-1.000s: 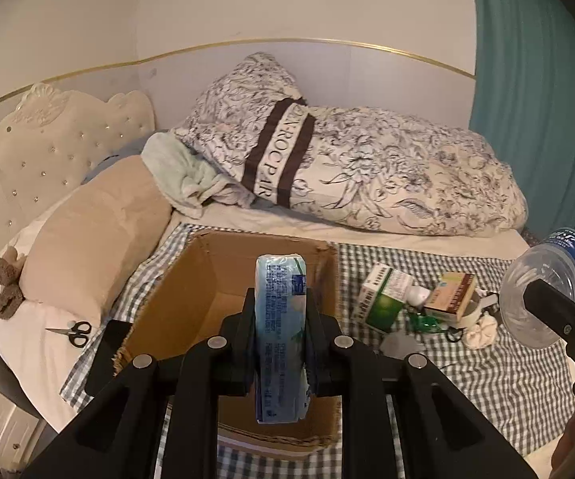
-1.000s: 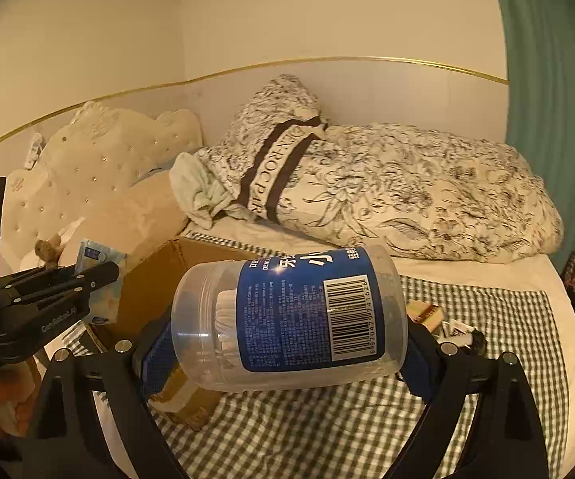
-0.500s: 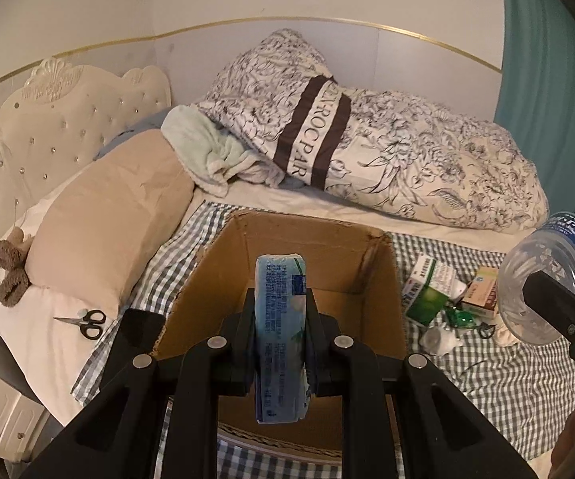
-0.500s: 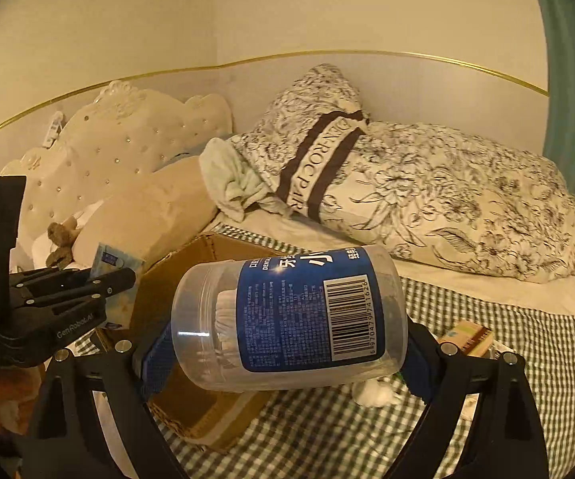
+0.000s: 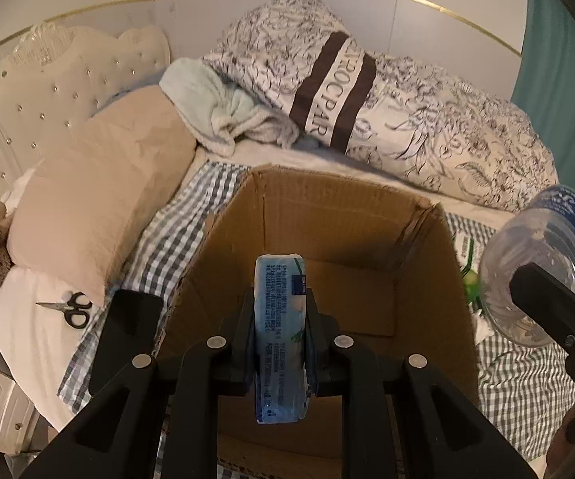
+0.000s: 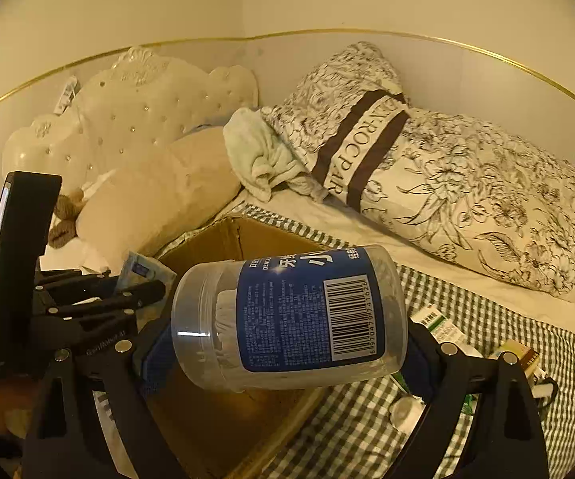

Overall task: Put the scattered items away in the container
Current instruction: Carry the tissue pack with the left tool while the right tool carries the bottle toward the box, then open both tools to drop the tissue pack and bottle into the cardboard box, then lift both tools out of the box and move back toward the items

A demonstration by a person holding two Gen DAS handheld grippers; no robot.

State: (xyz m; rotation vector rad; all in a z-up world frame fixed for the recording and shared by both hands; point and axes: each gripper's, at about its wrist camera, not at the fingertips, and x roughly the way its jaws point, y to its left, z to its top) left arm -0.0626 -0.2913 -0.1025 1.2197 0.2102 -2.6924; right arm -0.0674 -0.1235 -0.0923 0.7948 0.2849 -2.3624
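An open cardboard box (image 5: 453, 279) (image 6: 223, 239) stands on the checked blanket. My left gripper (image 5: 280, 331) hangs over the box's near side, shut on a slim blue tissue pack (image 5: 280, 319) held upright on edge. In the right wrist view my right gripper (image 6: 287, 343) is shut endwise on a clear plastic jar with a blue label (image 6: 287, 315), held sideways just right of the box's near corner. That jar (image 5: 534, 263) also shows at the right edge of the left wrist view, and the left gripper with its pack (image 6: 143, 275) shows at the left of the right wrist view.
Right of the box lie loose items: a green-and-white carton (image 6: 439, 323), a small booklet (image 6: 518, 355), a white cap (image 6: 405, 411). Black scissors (image 5: 70, 307) lie on the sheet at left, beside a beige pillow (image 5: 99, 207). A floral duvet (image 5: 427, 119) lies behind the box.
Both grippers have come forward and down toward the box, which now looks larger and fills the middle of the left wrist view. Both grips are unchanged.
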